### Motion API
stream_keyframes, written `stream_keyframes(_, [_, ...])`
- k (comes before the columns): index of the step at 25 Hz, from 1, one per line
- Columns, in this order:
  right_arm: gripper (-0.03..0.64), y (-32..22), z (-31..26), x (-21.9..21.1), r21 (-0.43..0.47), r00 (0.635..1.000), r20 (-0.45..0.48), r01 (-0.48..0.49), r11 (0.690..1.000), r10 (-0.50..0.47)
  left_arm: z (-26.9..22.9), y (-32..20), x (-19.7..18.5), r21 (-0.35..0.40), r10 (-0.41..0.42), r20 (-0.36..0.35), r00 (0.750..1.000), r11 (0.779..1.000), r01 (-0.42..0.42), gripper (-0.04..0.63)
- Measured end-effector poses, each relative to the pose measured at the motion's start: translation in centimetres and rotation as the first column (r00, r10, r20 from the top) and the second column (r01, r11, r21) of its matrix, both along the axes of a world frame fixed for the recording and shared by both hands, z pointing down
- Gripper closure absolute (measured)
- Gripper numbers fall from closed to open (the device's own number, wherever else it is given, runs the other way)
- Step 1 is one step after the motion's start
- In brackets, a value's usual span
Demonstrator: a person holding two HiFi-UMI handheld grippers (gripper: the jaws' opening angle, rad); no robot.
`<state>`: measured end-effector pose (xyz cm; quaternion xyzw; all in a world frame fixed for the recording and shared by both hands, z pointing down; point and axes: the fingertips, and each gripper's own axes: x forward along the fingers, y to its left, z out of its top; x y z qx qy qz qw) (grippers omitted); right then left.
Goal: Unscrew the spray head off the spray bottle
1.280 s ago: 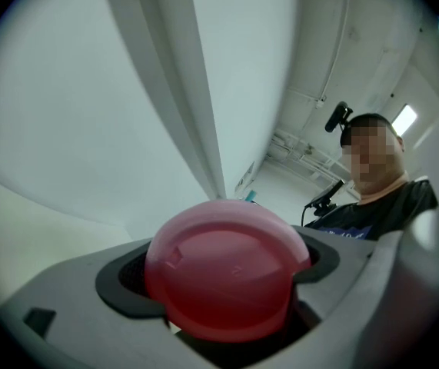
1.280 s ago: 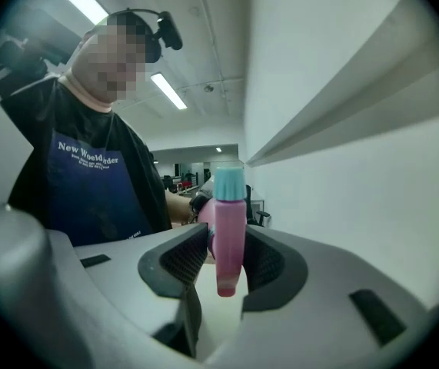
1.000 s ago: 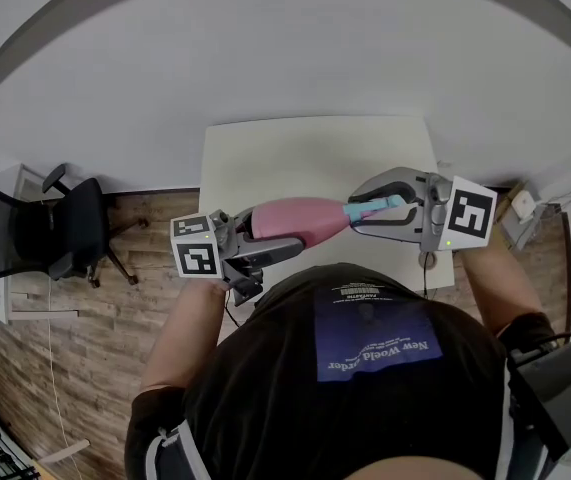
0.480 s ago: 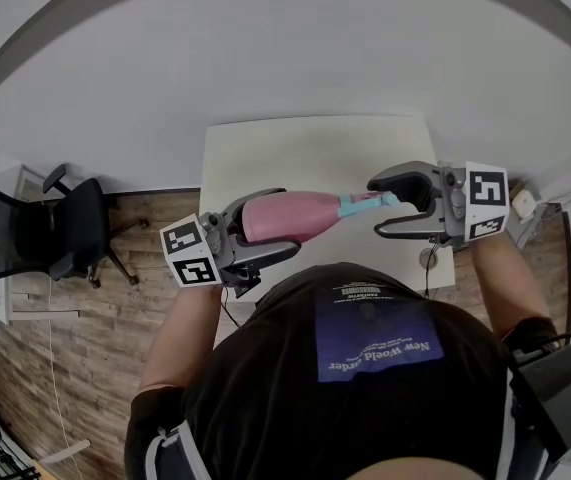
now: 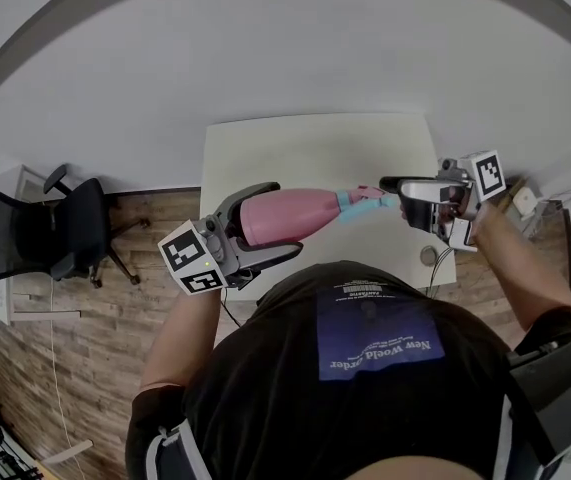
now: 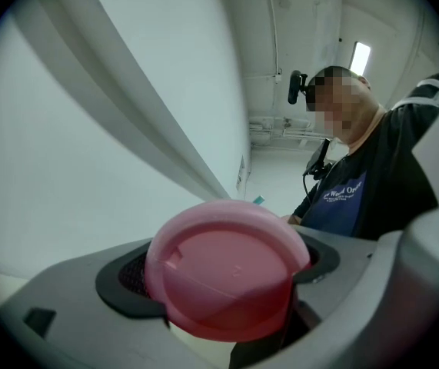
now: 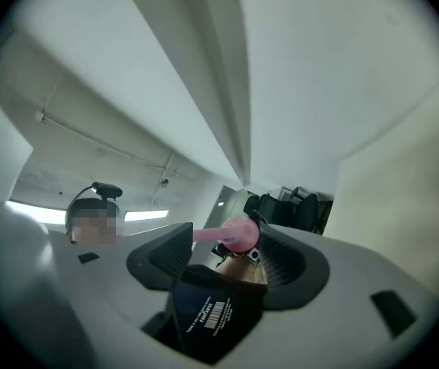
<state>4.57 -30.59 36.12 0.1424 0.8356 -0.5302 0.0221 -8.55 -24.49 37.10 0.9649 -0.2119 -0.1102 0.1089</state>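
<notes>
Clamped on the pink spray bottle (image 5: 287, 216), the left gripper (image 5: 277, 220) held it level above the white table (image 5: 315, 148). Its teal spray head (image 5: 363, 201) sat between the jaws of the right gripper (image 5: 397, 196), which had just been opening wide, the pads apparently clear of it.

- black short-sleeved T-shirt (image 5: 265, 408); blue panel (image 5: 378, 340) on the chest with white lettering
- small black camera (image 6: 297, 88) on the head; black cable (image 6: 320, 157) running down from it
- left gripper (image 5: 285, 220) and right gripper (image 5: 397, 200): grey moulded shells; black ribbed pads (image 7: 165, 254); each carries a white cube (image 5: 193, 258) with black square markers
</notes>
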Motion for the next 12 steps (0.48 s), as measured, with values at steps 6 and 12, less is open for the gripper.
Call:
stream_keyframes(6, [0.373, 0.8, 0.5, -2.5, -0.180, 0.997, -0.030, 0.059, 0.982, -0.065, 0.5, 0.4, -0.1, 0.047, -0.014, 0.059, 0.998, 0.999, 0.012, 0.127])
stream_keyframes(12, [0.374, 1.9, 2.0, -3.8, -0.219, 0.985, -0.110, 0.110, 0.969, -0.136, 1.1, 1.0, 0.5, 0.081, -0.020, 0.122, 0.992, 0.997, 0.010, 0.127])
